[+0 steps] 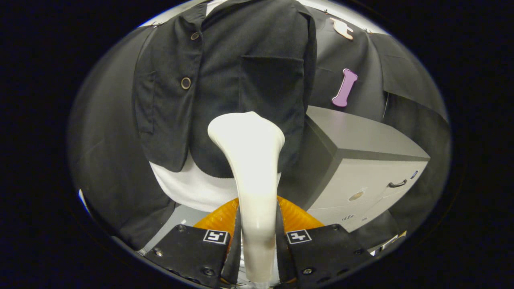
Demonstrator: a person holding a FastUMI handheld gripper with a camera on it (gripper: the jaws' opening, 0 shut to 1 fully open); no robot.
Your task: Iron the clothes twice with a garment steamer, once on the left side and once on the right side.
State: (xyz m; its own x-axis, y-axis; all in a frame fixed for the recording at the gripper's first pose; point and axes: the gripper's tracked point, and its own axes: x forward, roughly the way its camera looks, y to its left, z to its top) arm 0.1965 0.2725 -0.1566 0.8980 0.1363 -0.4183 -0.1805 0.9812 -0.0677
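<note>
Gripper view: the gripper [257, 241] is clenched on the garment steamer [251, 160], both fingers pressing its slim neck at lower centre of the frame. Its flared head sits against the dark jacket [249, 80] hanging at upper centre. The steamer looks rigid, smooth and likely slippery, best held at the neck; the jacket is soft and will yield.

light: even, bright | glare: sheen on steamer [249, 160] | edges: fisheye-bent, dim | focus: sharp

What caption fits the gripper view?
Fingers shut on white garment steamer, its head just ahead of a hanging black jacket; gray cabinet beside it.
</note>
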